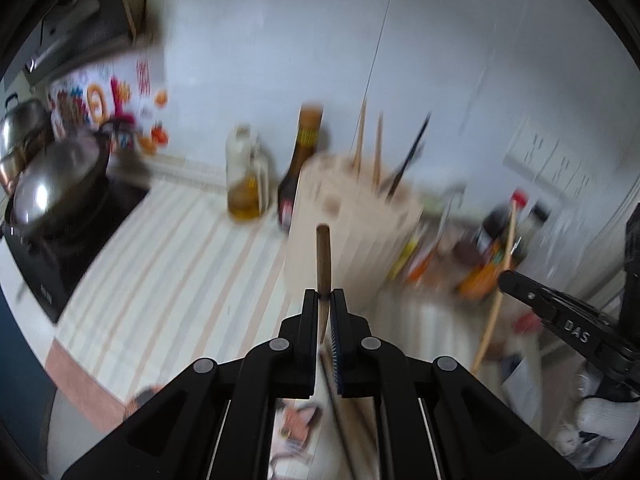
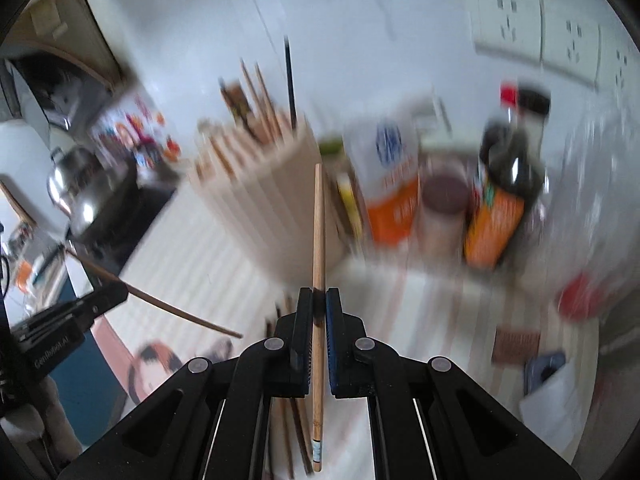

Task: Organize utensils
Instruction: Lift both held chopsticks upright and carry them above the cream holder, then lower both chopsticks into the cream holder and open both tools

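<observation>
My left gripper [image 1: 324, 294] is shut on a dark brown chopstick [image 1: 322, 252] that points up toward the pale ribbed utensil holder [image 1: 352, 224]. The holder has several chopsticks [image 1: 376, 152] standing in it. My right gripper [image 2: 319, 294] is shut on a light wooden chopstick [image 2: 318, 240], held in front of the same holder [image 2: 264, 200]. In the left wrist view the right gripper [image 1: 506, 280] shows at the right with its chopstick [image 1: 496, 292]. In the right wrist view the left gripper [image 2: 120, 292] shows at the left with its chopstick [image 2: 168, 308]. More chopsticks [image 2: 290, 412] lie on the counter under my right gripper.
Oil bottle [image 1: 244, 176] and sauce bottle [image 1: 300, 164] stand behind the holder. Pots [image 1: 56, 176] sit on a black stove at the left. Sauce bottle [image 2: 508, 176], orange packet [image 2: 392, 184] and a jar [image 2: 444, 208] crowd the right. Wall sockets [image 2: 536, 24] above. Striped mat [image 1: 160, 264] covers the counter.
</observation>
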The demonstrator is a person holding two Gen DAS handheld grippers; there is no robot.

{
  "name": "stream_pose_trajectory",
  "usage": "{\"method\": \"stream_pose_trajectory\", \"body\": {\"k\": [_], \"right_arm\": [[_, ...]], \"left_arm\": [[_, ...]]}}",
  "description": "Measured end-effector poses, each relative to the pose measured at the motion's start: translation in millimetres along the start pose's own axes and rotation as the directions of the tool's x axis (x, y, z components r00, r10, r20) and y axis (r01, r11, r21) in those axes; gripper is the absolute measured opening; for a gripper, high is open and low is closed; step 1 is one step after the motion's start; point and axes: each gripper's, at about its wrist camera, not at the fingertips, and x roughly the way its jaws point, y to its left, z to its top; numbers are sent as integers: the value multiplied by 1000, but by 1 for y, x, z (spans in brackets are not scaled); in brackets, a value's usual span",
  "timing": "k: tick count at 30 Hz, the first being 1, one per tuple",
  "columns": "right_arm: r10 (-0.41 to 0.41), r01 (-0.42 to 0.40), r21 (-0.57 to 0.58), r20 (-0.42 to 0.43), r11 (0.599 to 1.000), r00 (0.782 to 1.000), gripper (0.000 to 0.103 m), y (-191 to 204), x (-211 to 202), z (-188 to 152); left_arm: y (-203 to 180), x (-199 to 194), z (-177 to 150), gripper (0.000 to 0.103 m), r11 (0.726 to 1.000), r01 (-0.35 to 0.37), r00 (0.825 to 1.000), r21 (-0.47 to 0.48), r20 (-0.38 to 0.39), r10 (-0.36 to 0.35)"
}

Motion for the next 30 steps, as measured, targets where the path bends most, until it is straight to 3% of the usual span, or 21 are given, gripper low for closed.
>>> {"method": "stream_pose_trajectory", "body": {"k": [4,8,12,19,24,30], "right_arm": [[36,-37,2,122,999,992,6,10,-24,55],[60,-60,-6,246,998,968,6,21,-47,116],[53,-55,-3,321,998,946,6,30,-49,161],[20,-21,-1,373,1000,927,6,41,-8,196],[-5,-4,22,387,1000,922,6,38,29,195],[2,-9,19,365,1000,931,6,38,60,188]], "left_arm": [[-6,-30,54,4,1000,28,994,11,103,-29],[-11,-49,113,4,999,31,980,30,195,-36],[-13,-42,156,3,999,45,975,30,217,-50],[-21,12,192,4,997,59,987,40,146,-64],[-24,54,195,4,997,70,995,43,69,-73],[-21,85,191,4,997,62,998,41,0,-62]]}}
